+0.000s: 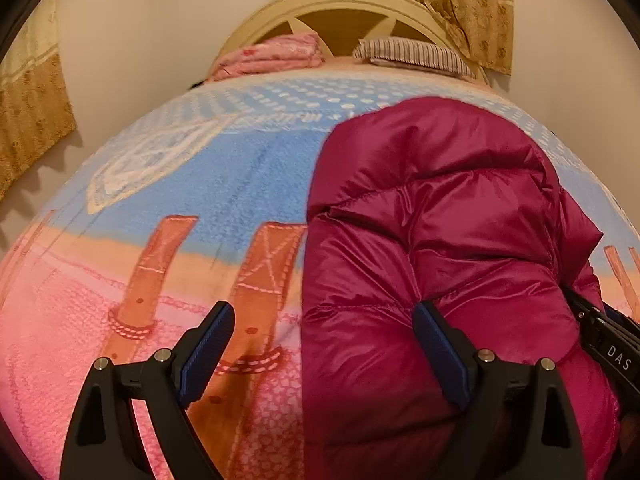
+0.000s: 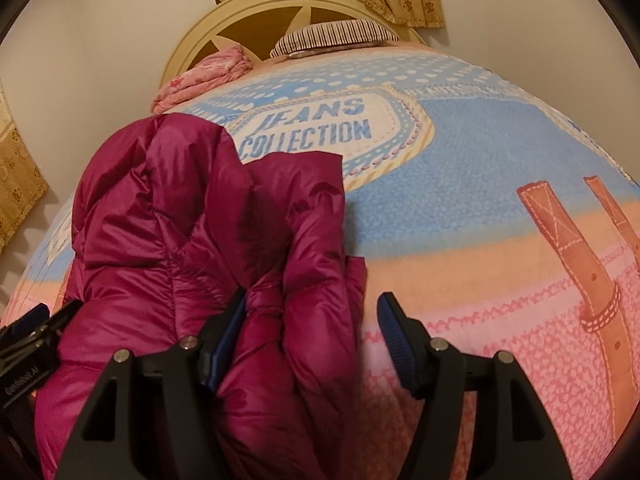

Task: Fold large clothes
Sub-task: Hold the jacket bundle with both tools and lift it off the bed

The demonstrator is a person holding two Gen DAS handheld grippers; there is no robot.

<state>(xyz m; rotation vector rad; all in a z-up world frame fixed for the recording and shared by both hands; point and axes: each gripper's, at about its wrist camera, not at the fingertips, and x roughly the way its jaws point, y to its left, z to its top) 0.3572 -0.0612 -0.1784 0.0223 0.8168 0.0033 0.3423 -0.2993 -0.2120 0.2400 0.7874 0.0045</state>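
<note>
A magenta puffer jacket lies bunched on the bed; it also shows in the right wrist view. My left gripper is open over the jacket's left edge, its right pad against the fabric, its left pad over the blanket. My right gripper is open around the jacket's right edge, with a fold of fabric between the pads. The right gripper's body shows at the right of the left wrist view; the left gripper's body shows at the left of the right wrist view.
A blue and pink blanket printed "JEANS COLLECTION" covers the bed. A folded pink quilt and a striped pillow lie by the cream headboard. Curtains hang behind.
</note>
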